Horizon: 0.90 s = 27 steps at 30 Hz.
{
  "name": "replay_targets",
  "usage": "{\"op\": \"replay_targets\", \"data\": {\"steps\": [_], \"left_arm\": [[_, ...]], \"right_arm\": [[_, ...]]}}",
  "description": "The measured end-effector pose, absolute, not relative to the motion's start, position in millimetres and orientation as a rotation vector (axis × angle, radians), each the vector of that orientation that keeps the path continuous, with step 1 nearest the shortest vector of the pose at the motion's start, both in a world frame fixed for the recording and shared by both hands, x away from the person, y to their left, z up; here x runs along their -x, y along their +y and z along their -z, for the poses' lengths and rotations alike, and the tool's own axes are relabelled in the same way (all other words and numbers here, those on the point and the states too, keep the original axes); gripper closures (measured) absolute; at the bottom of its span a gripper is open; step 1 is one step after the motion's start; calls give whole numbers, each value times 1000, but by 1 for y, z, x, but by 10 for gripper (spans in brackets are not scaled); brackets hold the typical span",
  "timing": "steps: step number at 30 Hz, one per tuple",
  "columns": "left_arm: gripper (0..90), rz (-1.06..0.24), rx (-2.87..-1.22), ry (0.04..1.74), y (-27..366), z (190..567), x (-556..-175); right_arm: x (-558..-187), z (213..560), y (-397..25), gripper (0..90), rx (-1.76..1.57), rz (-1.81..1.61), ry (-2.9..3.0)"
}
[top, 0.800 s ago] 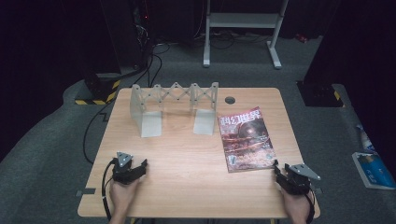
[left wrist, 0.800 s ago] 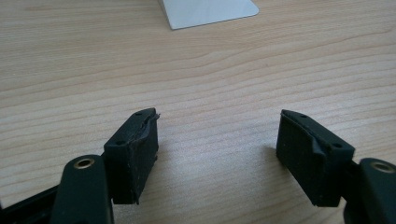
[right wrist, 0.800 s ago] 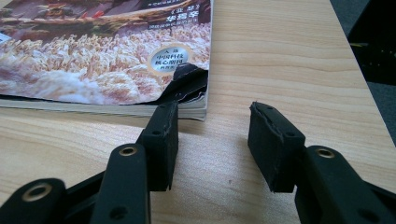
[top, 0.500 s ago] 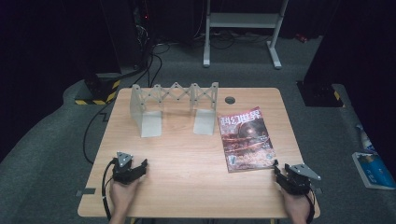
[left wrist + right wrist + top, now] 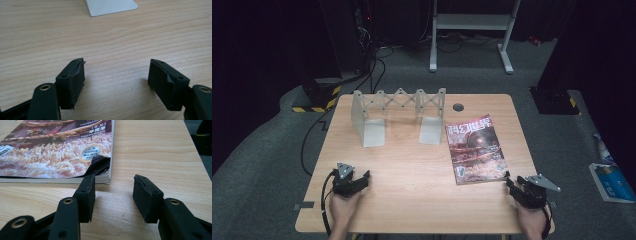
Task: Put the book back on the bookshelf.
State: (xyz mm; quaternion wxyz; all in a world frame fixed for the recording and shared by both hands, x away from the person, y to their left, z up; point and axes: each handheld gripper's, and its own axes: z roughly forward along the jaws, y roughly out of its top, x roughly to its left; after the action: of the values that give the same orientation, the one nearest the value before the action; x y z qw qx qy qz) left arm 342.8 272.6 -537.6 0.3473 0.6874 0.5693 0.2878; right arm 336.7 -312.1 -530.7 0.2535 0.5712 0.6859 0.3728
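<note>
Dark floor and cabling ring the pale wooden table (image 5: 412, 165). Its far edge carries a grey expanding metal book rack (image 5: 398, 116), standing empty (presumably awaiting a book). Just ahead of the right gripper (image 5: 113, 195), whose jaws gape wide, lies the glossy red-brown magazine (image 5: 57, 152), its torn corner nearest. The left gripper (image 5: 116, 77) rests equally wide over bare wood.

Reddish-brown magazine (image 5: 475, 149) with white grass pattern, black grippers, pale woodgrain table (image 5: 412, 170), silver-grey rack (image 5: 399, 116).

Each black gripper (image 5: 364, 176) carries a grey three-cornered plate, brass-ringed screw holes and worn rubber pads (image 5: 72, 82).
</note>
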Motion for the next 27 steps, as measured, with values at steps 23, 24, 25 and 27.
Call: {"op": "replay_targets", "data": {"steps": [23, 24, 25, 27], "left_arm": [[296, -742, -1788, 1472, 272, 537, -343], [296, -742, -1788, 1472, 272, 537, -343], [296, -744, -1789, 1471, 272, 537, -343], [296, -743, -1789, 1471, 272, 537, -343]], "right_arm": [[-345, 507, -316, 631, -1541, -1136, 1865], [-347, 506, -314, 635, -1534, -1137, 1869], [-349, 505, -313, 638, -1531, -1139, 1874], [-352, 503, -311, 647, -1522, -1144, 1884]]}}
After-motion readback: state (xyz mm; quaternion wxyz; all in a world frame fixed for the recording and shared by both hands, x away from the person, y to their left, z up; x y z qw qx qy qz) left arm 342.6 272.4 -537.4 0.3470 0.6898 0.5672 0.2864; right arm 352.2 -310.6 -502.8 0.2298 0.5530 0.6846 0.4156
